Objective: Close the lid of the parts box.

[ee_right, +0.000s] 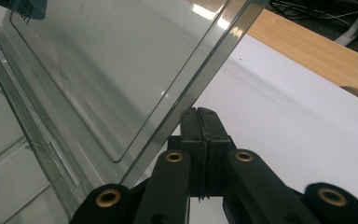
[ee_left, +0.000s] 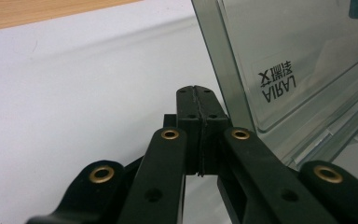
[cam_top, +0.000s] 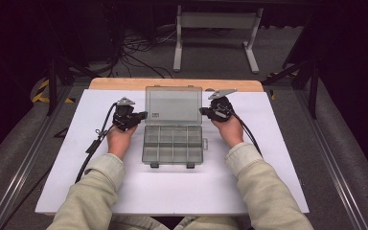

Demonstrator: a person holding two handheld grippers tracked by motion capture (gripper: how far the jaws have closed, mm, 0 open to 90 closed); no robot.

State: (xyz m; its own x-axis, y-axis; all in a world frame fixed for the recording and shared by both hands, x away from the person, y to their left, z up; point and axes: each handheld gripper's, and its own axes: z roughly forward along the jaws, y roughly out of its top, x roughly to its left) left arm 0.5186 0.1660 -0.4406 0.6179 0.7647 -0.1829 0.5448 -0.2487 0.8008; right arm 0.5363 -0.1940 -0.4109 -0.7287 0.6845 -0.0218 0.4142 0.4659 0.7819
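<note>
Organizer box (cam_top: 173,127) sits open between left gripper (cam_top: 143,115) and right gripper (cam_top: 202,110).

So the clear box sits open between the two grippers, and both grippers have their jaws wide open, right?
Not quite. The box does sit open between them, but both grippers are shut: the left gripper and right gripper each show their jaws pressed together with nothing between, in the gripper views.

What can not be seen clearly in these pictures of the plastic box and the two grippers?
- Contact between left gripper and lid: left gripper view, the shut jaws hide the lid's edge.
- Same for right gripper: right gripper view.
- Box compartments: high view, too small to tell what is inside.
- Lid label: high view, too small to read.
</note>
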